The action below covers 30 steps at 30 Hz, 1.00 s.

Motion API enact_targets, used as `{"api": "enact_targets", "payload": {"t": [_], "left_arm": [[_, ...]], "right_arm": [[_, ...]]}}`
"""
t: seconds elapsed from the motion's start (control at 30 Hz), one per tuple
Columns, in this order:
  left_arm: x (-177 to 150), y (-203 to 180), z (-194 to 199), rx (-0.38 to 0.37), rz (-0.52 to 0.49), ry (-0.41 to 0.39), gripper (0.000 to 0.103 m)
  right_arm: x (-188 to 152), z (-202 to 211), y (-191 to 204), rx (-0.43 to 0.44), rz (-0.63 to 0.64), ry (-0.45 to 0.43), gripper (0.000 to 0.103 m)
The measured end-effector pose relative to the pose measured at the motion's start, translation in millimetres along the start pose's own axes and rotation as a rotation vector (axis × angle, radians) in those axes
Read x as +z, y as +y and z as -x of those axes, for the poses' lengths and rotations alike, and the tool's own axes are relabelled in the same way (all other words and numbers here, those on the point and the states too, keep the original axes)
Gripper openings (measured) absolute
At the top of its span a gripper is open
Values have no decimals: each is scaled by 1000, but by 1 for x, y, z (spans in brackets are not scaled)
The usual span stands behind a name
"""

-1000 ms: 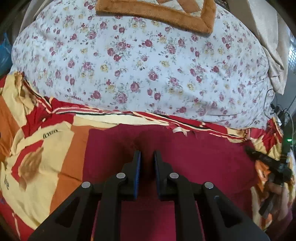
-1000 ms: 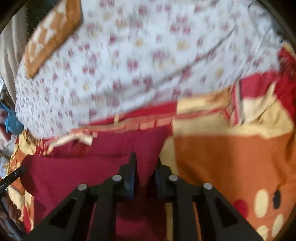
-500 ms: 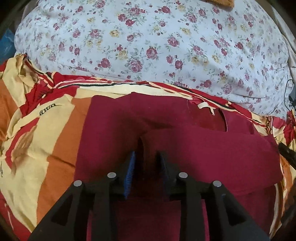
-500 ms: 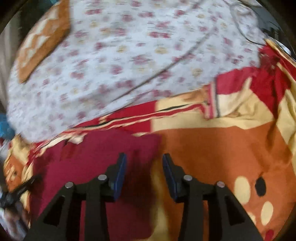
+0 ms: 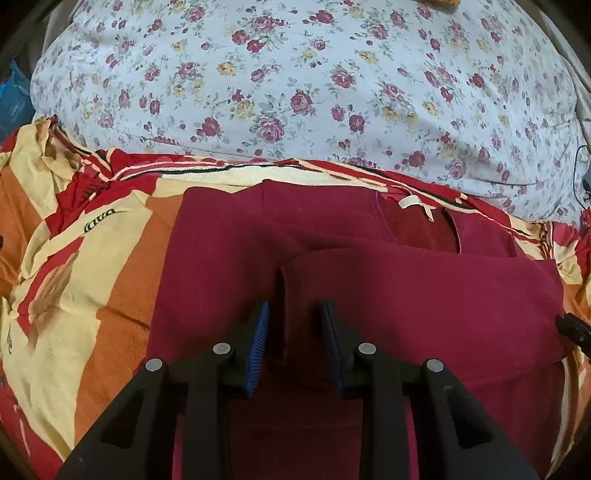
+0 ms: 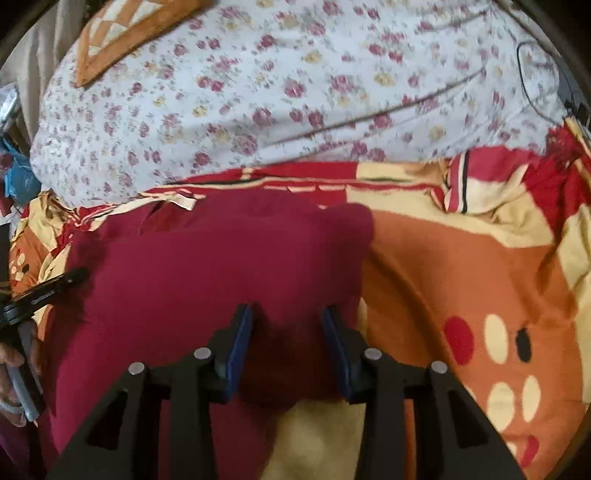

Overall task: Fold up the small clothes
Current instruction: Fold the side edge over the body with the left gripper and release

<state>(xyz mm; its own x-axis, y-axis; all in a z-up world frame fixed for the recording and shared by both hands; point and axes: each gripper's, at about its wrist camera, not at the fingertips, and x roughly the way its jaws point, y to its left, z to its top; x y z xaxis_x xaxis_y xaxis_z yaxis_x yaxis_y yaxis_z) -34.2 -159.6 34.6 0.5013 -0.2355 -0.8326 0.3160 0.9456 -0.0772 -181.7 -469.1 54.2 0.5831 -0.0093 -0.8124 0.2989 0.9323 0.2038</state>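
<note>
Maroon top (image 5: 369,288) lies spread on a red, orange and cream blanket (image 5: 66,280), just below a floral sheet (image 5: 314,81) that fills the upper half of both views. Its neckline faces the sheet, with a small white label (image 5: 412,201) showing inside the collar. One layer of the cloth is folded across the body, its edge running from the middle of the garment out to the right side in the left wrist view.

Left gripper (image 5: 293,325) points down over the middle of the top with its blue-padded fingers (image 5: 260,332) held a narrow way apart. An upright ridge of maroon cloth stands in the gap between them, but the pads are not pressing on it. Right gripper (image 6: 286,325) hovers over the garment's right edge, its jaws parted somewhat wider and gripping nothing; maroon cloth lies under the gap, with a cream patch of blanket nearer the camera.

At the far left of the right wrist view, a hand (image 6: 13,373) grasps the handle of the other tool, whose black tip rests near the top's left side. An orange checked cushion (image 6: 129,33) lies on the sheet at the upper left of that view, which is slightly blurred, and a thin black cable (image 6: 532,92) trails across the sheet at upper right
</note>
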Motion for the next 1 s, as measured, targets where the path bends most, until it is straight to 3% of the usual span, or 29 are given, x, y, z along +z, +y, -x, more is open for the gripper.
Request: {"api": "enact_targets", "payload": {"t": [0.27,0.43,0.6,0.83,0.9,1.0], "left_arm": [[-6,-3,5,14,-29,-7,22],[-15,1,18,-6,-15,4,26],[-25,1,29,-25,-15,0,37],[-45,-3,38,4,-65,0,47],[-51,-5,38,-3,-78,10,60],[-59,-10,33,14,-92,38,69]], "right_arm": [[-13,-2,2,-80,34,34,41],[-19,13,4,-51,26,22,43],[-29,25,2,-33,8,11,50],[-37,29,1,-25,-15,7,54],[-36,28,1,-32,-18,2,54],[-35,23,1,-53,-13,-7,54]]}}
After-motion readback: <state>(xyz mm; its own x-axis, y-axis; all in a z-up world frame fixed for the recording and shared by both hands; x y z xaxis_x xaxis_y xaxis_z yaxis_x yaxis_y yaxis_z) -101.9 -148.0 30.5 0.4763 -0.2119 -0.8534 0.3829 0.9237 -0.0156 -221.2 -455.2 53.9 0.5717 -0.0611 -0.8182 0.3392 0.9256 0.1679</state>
